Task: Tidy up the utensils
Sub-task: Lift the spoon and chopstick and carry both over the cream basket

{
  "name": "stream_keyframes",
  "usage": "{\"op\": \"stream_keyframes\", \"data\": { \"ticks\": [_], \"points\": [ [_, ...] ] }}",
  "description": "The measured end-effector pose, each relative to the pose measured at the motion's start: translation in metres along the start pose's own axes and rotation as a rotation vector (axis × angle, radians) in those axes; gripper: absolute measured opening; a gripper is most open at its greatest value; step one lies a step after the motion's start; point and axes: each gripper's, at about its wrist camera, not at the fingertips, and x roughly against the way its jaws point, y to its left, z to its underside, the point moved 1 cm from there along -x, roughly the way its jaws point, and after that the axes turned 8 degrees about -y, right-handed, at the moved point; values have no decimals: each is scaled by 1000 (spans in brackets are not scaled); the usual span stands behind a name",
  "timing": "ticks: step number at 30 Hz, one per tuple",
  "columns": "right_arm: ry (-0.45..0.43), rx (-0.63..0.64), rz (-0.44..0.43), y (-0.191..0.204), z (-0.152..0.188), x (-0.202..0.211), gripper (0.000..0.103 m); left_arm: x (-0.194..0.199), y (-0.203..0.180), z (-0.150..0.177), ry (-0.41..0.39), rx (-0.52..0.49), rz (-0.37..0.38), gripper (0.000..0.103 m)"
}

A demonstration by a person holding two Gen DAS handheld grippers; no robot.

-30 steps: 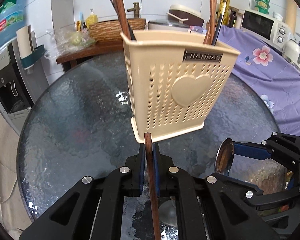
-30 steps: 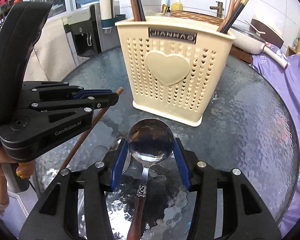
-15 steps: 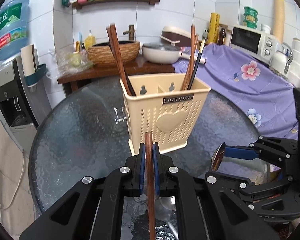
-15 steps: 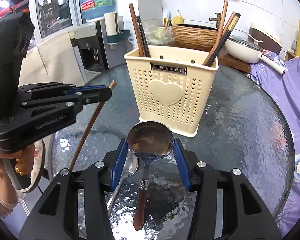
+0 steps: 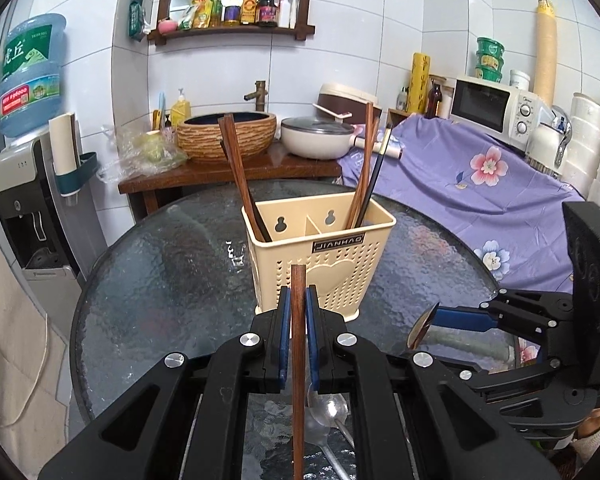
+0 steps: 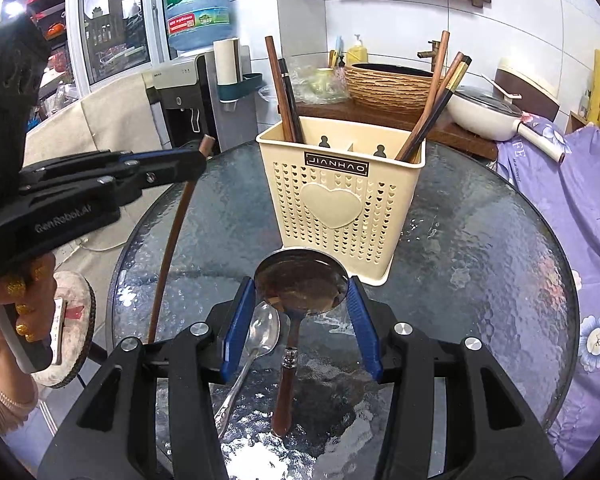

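Both grippers have risen since a second ago, so the holder's open top now shows. Left fingers (image 5: 285, 332) are clamped on a wooden chopstick (image 5: 298, 360), held upright for dropping in. Right fingers (image 6: 362, 320) grip a wooden-handled spoon (image 6: 300, 286) by its bowl, handle hanging down. Beyond stands the cream holder (image 6: 340, 196), chopsticks in both compartments; a steel spoon (image 6: 260, 340) lies near on the tabletop (image 6: 480, 260).

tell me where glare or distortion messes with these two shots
Left wrist view: fisheye bends the walls and shelf; black corners; the glass table shows mottled reflections. Right wrist view: white glare blows out the glass near the bottom edge, by the loose spoon; the held spoon bowl mirrors the room; bright windows at left.
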Motion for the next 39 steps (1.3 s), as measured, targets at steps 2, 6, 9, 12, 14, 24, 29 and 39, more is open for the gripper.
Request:
{"op": "stream_keyframes", "data": {
  "ticks": [2,6,9,12,14,24,29,39],
  "points": [
    [-2,1,-1,-1,-1,1,47,4,1,-3,-14,1,2,7],
    [-7,3,1,0,-2,4,47,15,1,-9,-46,6,2,7],
    [-9,0,-4,0,-4,6,47,21,2,-14,-65,4,3,7],
    [-11,-2,-8,-1,-5,8,47,25,2,-18,-78,2,2,7],
    [-12,-4,-12,-1,-7,9,47,28,1,-19,-85,-2,1,7],
    [-29,11,-25,2,-18,16,47,34,1,-27,-105,3,15,7],
    [-30,14,-37,1,-26,17,47,38,0,-33,-120,-6,20,7],
    [-63,5,-59,-8,-62,34,47,47,-1,-71,-156,-19,76,7]
  ]
}}
